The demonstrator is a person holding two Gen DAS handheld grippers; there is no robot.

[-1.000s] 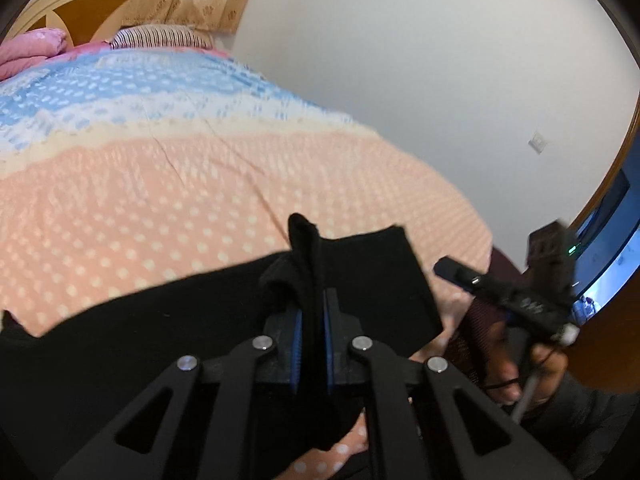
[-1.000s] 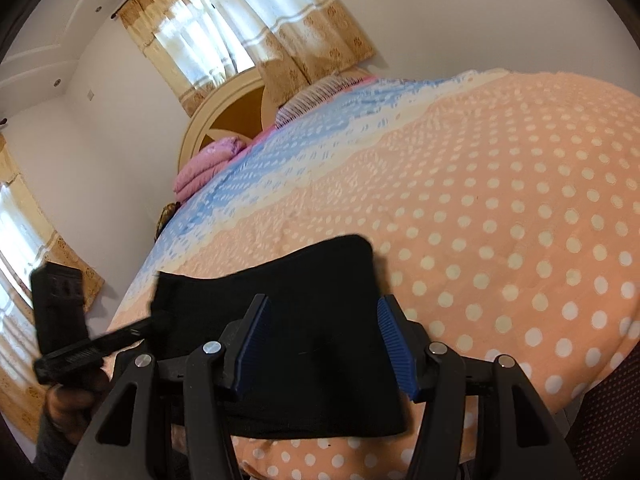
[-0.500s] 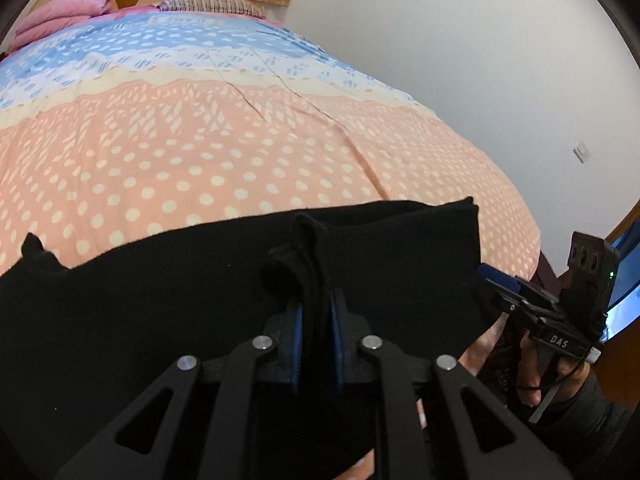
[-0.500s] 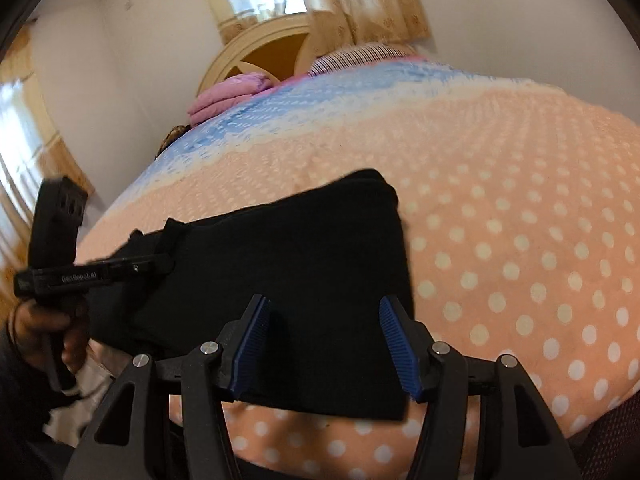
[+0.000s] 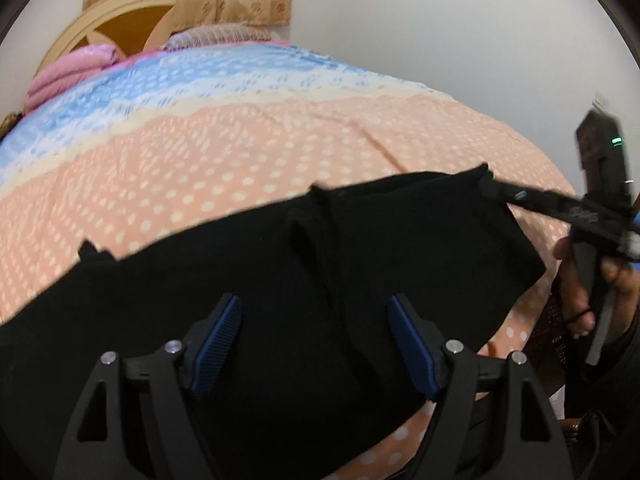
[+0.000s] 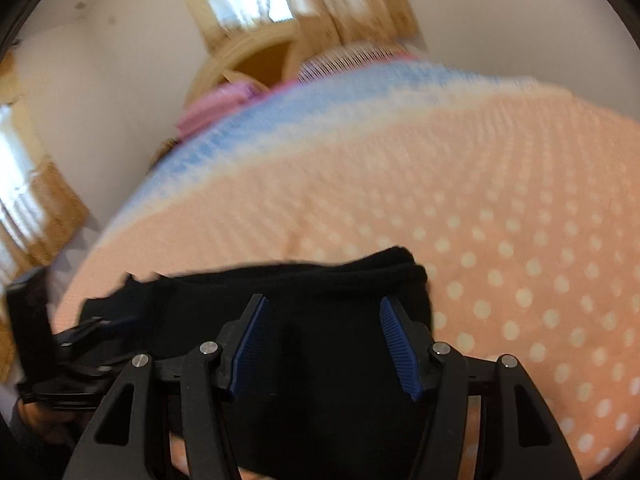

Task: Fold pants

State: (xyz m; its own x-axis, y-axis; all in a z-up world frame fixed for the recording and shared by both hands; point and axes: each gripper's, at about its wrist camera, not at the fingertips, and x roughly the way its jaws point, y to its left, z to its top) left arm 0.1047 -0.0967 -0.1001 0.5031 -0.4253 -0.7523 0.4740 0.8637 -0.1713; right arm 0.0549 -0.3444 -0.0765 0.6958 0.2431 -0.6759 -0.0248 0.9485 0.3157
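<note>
Pants: black pants (image 5: 304, 296) lie flat on the bed, w/ a small raised pucker of cloth near the middle in my left wrist view. They sit at the near edge of the bed, on the peach dotted part of the bedspread (image 5: 224, 148).
Left claw: left claw (image 5: 314, 344) is spread wide, blue pads apart, nothing between them. It hovers over the black cloth; I can't tell if the tips touch it.
Right claw: right claw (image 6: 322, 344) is spread too, jaws apart, empty, poised over the pants' right end (image 6: 404, 276) where the cloth looks doubled into layers.
Cross-check: from the left wrist cam I see the right claw's tips at the far right corner of the pants; from the right wrist cam the left claw sits at the left of the black cloth. Both views are motion-blurred, so fine edges are unclear.
Bed bkgd: blue band of the spread, pink pillows (image 5: 68, 72), wooden headboard (image 5: 120, 20), curtains behind. None in the way.
Step, my read: a fold looks laid down and both claws are free, i.e. between grips, about to set up the next fold.
Progress, my guess: roughly midway; the pants form a long band, not a compact packet.
Next move needs: pick one end, pinch all layers w/ both claws at the two corners, lift low, carry across to the other end, align edges.
Risk: catching only the top layer, which would pull the fold open.
</note>
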